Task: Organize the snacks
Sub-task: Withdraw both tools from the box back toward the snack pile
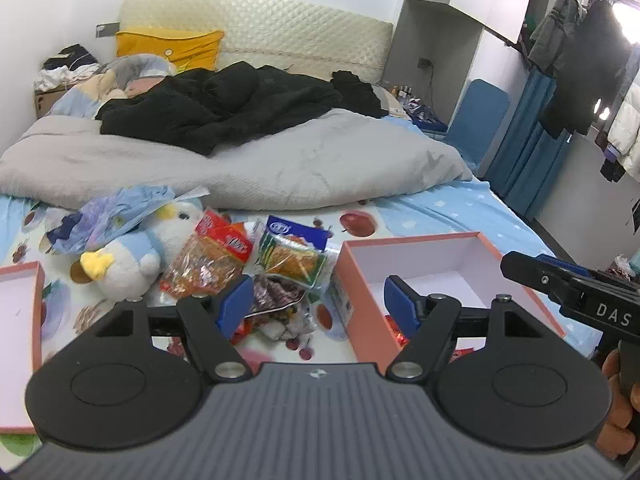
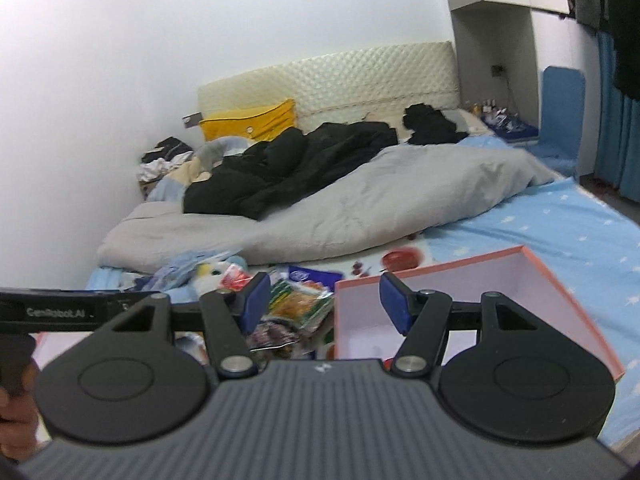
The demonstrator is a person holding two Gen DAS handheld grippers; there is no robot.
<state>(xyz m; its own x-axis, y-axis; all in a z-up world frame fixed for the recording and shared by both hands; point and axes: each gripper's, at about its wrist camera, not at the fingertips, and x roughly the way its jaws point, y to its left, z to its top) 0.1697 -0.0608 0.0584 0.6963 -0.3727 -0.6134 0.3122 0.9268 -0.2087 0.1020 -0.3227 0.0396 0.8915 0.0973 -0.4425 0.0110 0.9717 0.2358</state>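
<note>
Pink cardboard box: open-topped, white inside, pink outside point(image 1: 432, 264), lying on the bed to the right of the snack pile; a red-wrapped item point(image 1: 396, 334) shows at its near inner corner, partly hidden by the gripper.
Snack pile: on the fruit-print bedsheet point(image 1: 360, 220), just left of the box; a red-and-clear crinkly packet point(image 1: 208, 258), a green-and-orange packet with blue header point(image 1: 294, 254) and a dark-filled clear packet point(image 1: 276, 296) overlap one another.
Left gripper: black frame with blue pads point(image 1: 318, 304), above the gap between pile and box; jaws wide apart, nothing between them.
Right gripper: same build point(image 2: 324, 300), over the box's left wall; jaws apart, nothing gripped.
Hand: fingers point(image 1: 618, 412) on the right gripper's handle, at the left view's right edge.
Second pink box part: shallow, white inside point(image 1: 20, 320), at far left.
Plush toy: white-and-blue bird with yellow beak point(image 1: 132, 256), left of the packets, touching the red one.
Blue plastic bag: crumpled point(image 1: 116, 216), over the toy.
Grey duvet: bunched point(image 1: 280, 160) behind the snacks, black clothing point(image 1: 224, 108) on top.
</note>
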